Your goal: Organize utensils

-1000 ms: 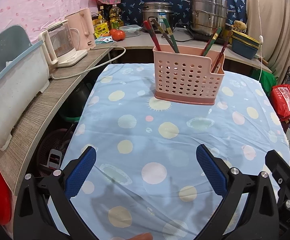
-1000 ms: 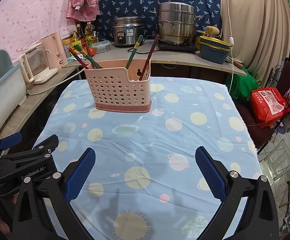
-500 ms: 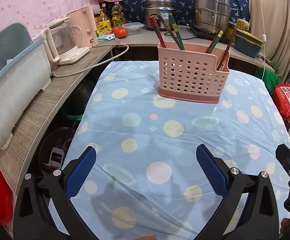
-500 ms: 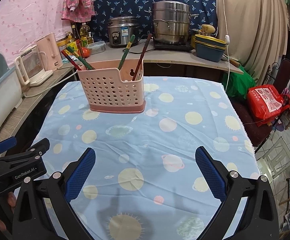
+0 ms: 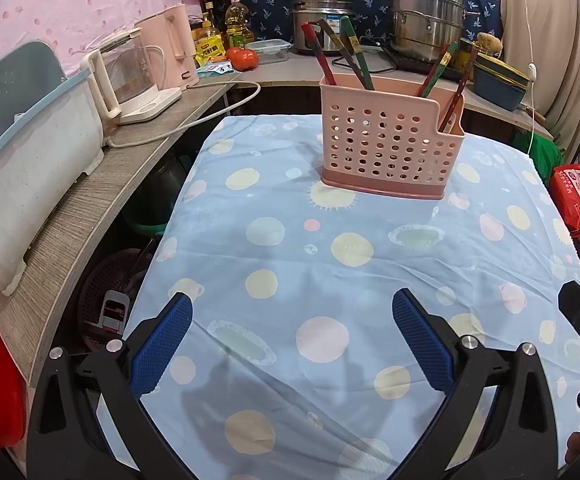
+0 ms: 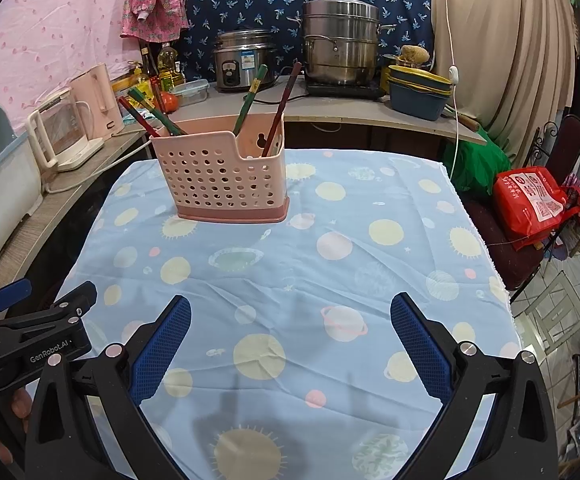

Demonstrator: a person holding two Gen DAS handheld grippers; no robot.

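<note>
"GenRobot.AI" on the left gripper (image 6: 30,316) body.

pink perforated caddy (image 5: 389,152) upright on tablecloth; chopsticks (image 5: 339,54) leaning inside, seemingly five

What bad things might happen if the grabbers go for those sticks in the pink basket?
1. The pink basket stands loose on the wrinkly tablecloth; tugging a leaning chopstick might tip it.
2. The chopsticks are thin and slanted, so the open right gripper could pinch badly and drop one.
3. Dragging the cloth might slide the basket.
</note>
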